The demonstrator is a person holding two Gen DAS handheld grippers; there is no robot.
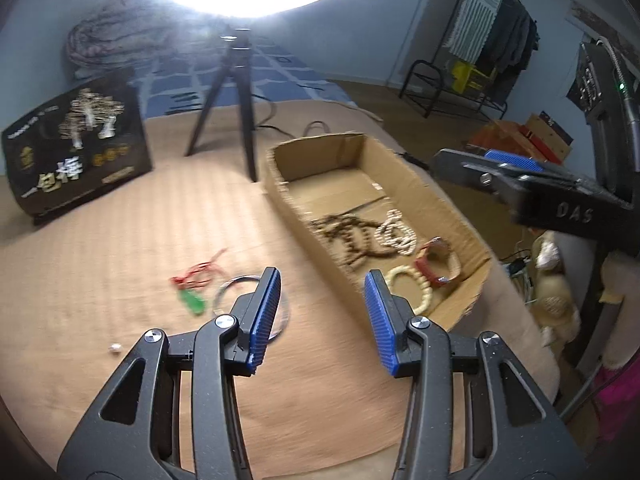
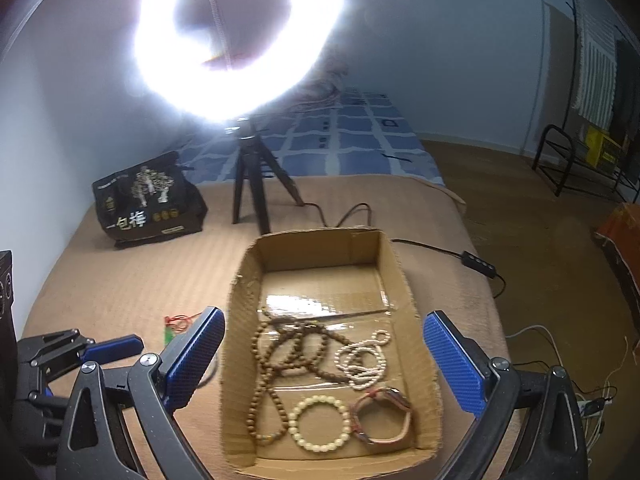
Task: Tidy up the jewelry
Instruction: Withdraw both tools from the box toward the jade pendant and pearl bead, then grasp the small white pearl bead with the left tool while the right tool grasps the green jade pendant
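A glaring ring light [image 2: 240, 40] on a black tripod [image 2: 256, 188] stands before pale blue walls [image 2: 440, 60], wooden floor [image 2: 520, 208] alongside.

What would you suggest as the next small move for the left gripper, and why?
Probably lower the left gripper onto the silver bangle and close on it. Its fingers are open and empty, the bangle lies on the brown cover just beneath the left finger, outside the cardboard box, where the beaded pieces already lie.

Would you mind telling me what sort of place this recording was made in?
Most likely a bedroom at home, set up for filming. The work surface looks like a bed with a tan cover and a blue checked sheet; a clothes rack stands by the wall, and a ring light on a tripod lights the scene.
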